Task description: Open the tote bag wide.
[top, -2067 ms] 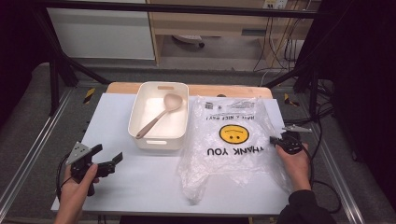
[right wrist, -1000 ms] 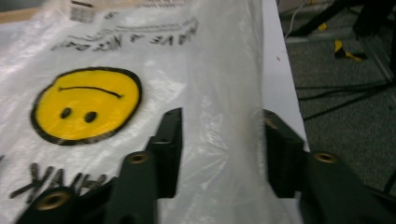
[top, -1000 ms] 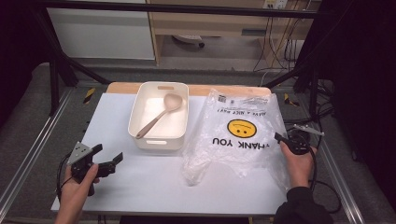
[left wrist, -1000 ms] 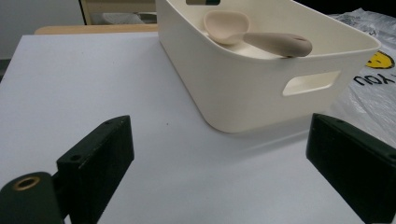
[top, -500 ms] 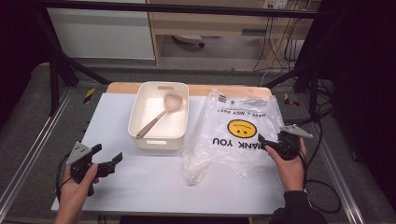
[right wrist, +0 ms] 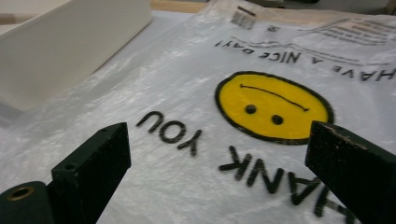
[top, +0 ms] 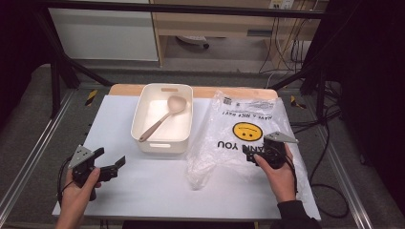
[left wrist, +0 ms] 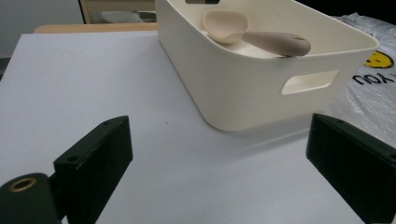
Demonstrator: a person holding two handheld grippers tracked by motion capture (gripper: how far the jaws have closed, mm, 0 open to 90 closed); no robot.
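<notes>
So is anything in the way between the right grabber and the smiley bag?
No. The right gripper hovers with its jaws wide open right over the plastic bag, and nothing sits between them. The white bin stands off to the side.

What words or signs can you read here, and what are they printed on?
"THANK YOU" on the bag, upside down in the right gripper view.
"HAVE A NICE DAY!" on the bag, also upside down.
A yellow smiley face between them.
A small label near the bag's far edge: too blurred to read.
</notes>
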